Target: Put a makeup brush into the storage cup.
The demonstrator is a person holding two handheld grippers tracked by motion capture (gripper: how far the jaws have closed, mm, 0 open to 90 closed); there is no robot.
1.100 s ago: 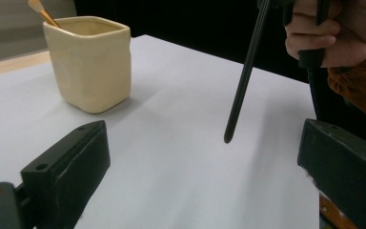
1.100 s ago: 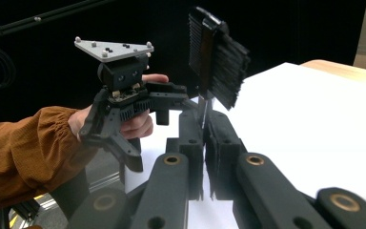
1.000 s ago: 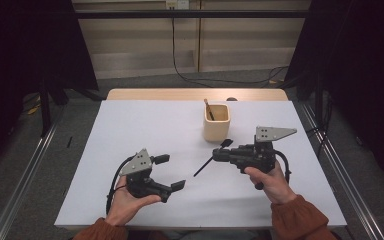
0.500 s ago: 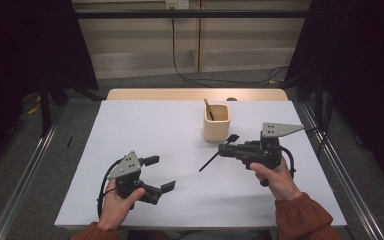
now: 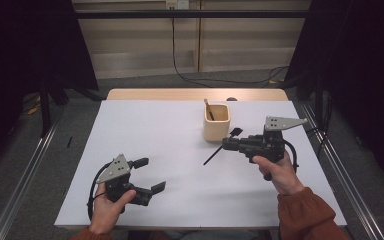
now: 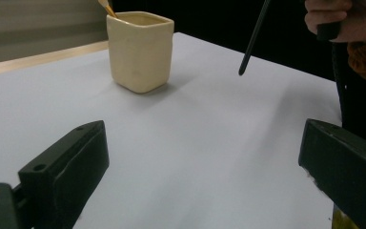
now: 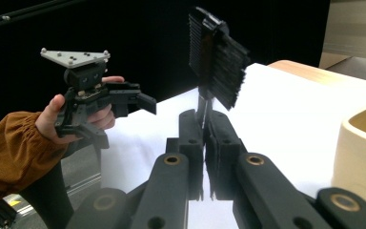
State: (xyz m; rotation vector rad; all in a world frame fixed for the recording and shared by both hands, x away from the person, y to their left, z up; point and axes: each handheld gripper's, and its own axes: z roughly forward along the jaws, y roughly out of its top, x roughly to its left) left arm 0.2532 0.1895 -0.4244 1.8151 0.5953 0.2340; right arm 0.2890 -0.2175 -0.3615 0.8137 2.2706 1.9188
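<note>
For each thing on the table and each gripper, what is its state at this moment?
Black flat brush with a thin handle: clamped in the right gripper, lifted off the table, tilted.
Cream square ceramic cup: upright on the white table, holding a wooden-handled stick that leans.
Right gripper: shut on the brush, beside the cup.
Left gripper: open, holding nothing, above the table's near edge.
</note>
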